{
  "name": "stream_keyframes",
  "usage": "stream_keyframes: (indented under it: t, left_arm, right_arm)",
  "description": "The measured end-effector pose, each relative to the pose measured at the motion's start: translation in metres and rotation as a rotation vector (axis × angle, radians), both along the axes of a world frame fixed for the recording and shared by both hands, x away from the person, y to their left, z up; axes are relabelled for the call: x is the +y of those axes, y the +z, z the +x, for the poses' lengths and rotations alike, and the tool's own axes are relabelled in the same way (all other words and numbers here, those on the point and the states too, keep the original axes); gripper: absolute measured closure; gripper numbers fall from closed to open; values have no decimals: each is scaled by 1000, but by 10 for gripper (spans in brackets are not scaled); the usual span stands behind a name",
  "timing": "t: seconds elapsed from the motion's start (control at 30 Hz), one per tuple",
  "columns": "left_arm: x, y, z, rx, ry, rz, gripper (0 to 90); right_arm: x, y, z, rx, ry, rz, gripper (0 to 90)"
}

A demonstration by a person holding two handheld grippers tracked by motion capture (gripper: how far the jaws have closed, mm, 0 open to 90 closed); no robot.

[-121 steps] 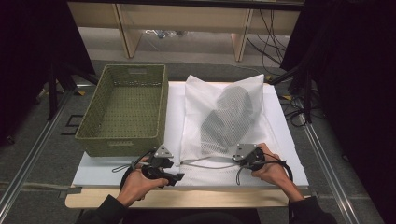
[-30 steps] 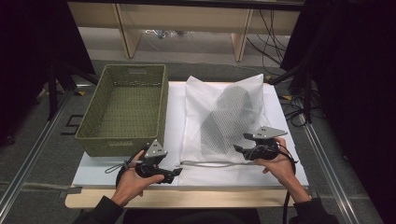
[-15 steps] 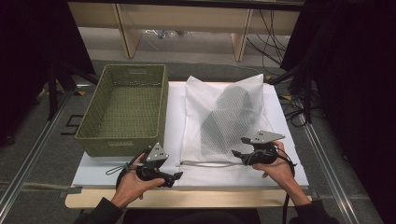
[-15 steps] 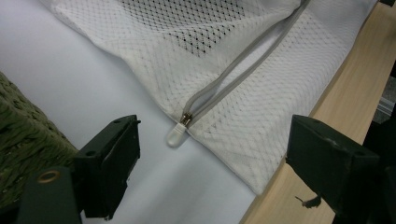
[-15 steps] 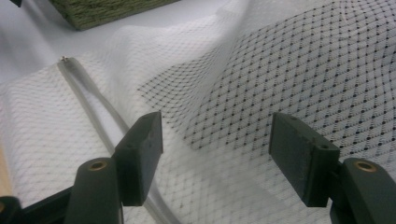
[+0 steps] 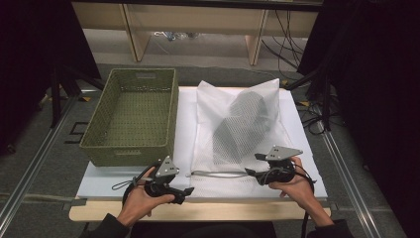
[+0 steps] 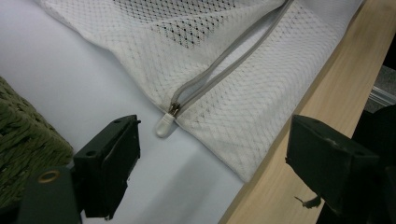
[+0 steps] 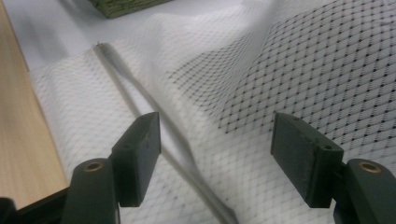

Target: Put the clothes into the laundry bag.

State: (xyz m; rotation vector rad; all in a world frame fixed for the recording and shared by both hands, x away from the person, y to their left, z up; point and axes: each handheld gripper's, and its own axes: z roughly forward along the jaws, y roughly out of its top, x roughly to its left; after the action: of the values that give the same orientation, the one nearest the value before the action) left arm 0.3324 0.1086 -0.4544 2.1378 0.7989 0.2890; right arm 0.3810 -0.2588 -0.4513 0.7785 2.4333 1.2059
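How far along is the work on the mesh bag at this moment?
Early stage. The mesh bag lies flat with the dark garment inside; the zipper looks closed, its pull at the end. In hand: left gripper open near the pull, right gripper open over the mesh. Left: apparently unzipping and moving the garment; the green basket holds nothing.

On the worktop (image 6: pixel 307 168) in front of you, the basket (image 6: pixel 131 116) sits at the left and the mesh bag (image 6: pixel 242 129) lies just right of it, reaching toward the far edge. A bundled garment (image 6: pixel 242 124) lies inside the bag. The bag's zipper (image 6: pixel 218 173) runs along its near edge, with the zipper pull (image 7: pixel 166 123) at the left end. Your left tongs (image 6: pixel 188 191) sit near the worktop's near edge, just left of the pull. Your right tongs (image 6: pixel 252 163) sit over the bag's near right part, above the zipper.
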Motion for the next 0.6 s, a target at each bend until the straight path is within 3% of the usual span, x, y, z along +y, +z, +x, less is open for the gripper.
stream_keyframes:
  t: [0.1, 0.2, 0.27, 0.3, 0.4, 0.6]
  left_arm:
    - [0, 0, -1, -1, -8, -3, 169]
    - [2, -1, -2, -1, -10, 23, 169]
    - [2, -2, -3, 7, -10, 21, 169]
    - [2, -2, -3, 5, -12, 27, 169]
    - [2, -3, -5, 11, -4, 26, 169]
    - [0, -3, -7, 13, -13, 21, 169]
  right_arm:
    - [0, -2, -5, 3, 8, -15, 335]
    - [-1, -2, -9, 5, 11, -23, 335]
    - [-2, -3, -12, 25, 16, -21, 334]
    - [-3, -3, -13, 11, 2, -29, 334]
    - [-4, -6, -17, 37, -5, -23, 332]
    - [-4, -14, -23, 65, 5, -68, 326]
